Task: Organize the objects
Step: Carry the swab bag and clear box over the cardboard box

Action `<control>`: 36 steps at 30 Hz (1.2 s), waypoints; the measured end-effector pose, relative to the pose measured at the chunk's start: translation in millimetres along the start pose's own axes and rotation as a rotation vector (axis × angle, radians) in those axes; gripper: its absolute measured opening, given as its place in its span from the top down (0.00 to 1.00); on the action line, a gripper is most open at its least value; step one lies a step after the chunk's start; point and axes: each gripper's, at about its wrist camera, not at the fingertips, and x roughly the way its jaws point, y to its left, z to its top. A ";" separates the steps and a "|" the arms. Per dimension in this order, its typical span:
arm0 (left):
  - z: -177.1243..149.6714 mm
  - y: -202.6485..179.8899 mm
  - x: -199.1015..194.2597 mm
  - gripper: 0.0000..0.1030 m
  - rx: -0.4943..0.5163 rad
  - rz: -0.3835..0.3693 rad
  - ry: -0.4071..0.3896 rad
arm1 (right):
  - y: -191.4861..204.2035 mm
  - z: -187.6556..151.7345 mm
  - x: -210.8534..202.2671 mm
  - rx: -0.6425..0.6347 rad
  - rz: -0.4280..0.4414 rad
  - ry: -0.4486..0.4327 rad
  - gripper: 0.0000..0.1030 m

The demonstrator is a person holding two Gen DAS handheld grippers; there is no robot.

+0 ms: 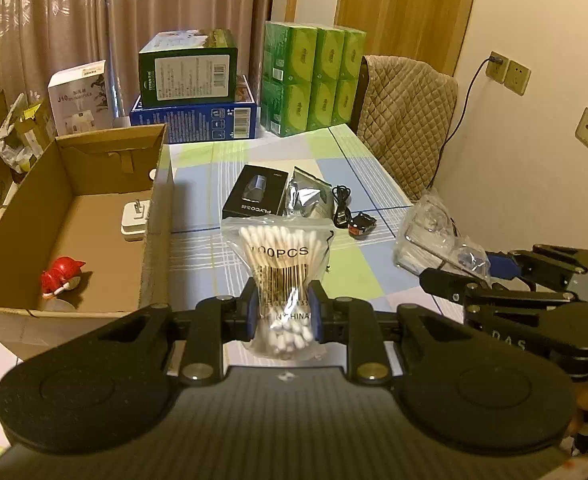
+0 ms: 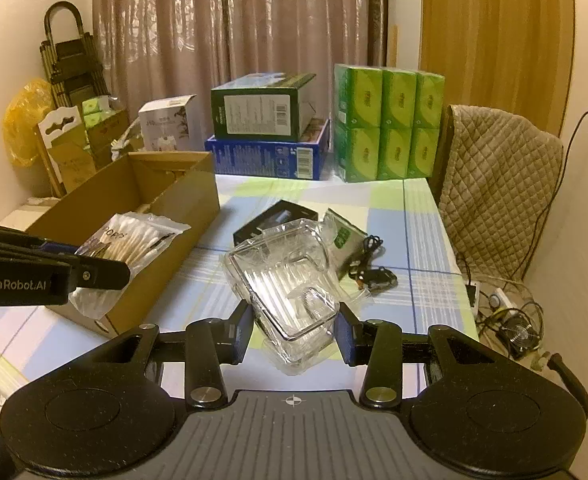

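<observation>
My left gripper [image 1: 282,312] is shut on a clear bag of cotton swabs [image 1: 280,264] marked 100PCS and holds it above the table, just right of an open cardboard box [image 1: 94,216]. The box holds a white charger [image 1: 135,220] and a red toy [image 1: 60,276]. My right gripper [image 2: 294,334] has its jaws around a clear plastic package [image 2: 290,280], which looks lifted off the table; both blue pads touch it. The swab bag also shows in the right wrist view [image 2: 130,240], by the box [image 2: 166,216].
On the checked tablecloth [image 1: 357,184] lie a black box [image 1: 254,196], a silver foil pouch [image 1: 309,196], a black cable [image 1: 341,204] and a small black-red item [image 1: 361,226]. Stacked boxes [image 1: 190,88] and green tissue packs [image 1: 313,80] stand at the back. A padded chair [image 1: 405,116] stands at right.
</observation>
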 end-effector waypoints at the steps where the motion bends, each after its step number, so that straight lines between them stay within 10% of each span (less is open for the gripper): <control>1: 0.3 1.1 -1.9 0.80 0.000 0.001 -0.003 | 2.1 1.1 -0.3 -0.001 0.002 -0.003 0.61; 17: 13.6 36.1 -32.1 0.80 -0.006 0.028 -0.035 | 45.5 29.9 5.9 -0.029 0.080 -0.027 0.61; 36: 32.7 175.0 -54.5 0.80 -0.083 0.183 -0.017 | 149.6 84.9 70.3 -0.094 0.264 -0.008 0.61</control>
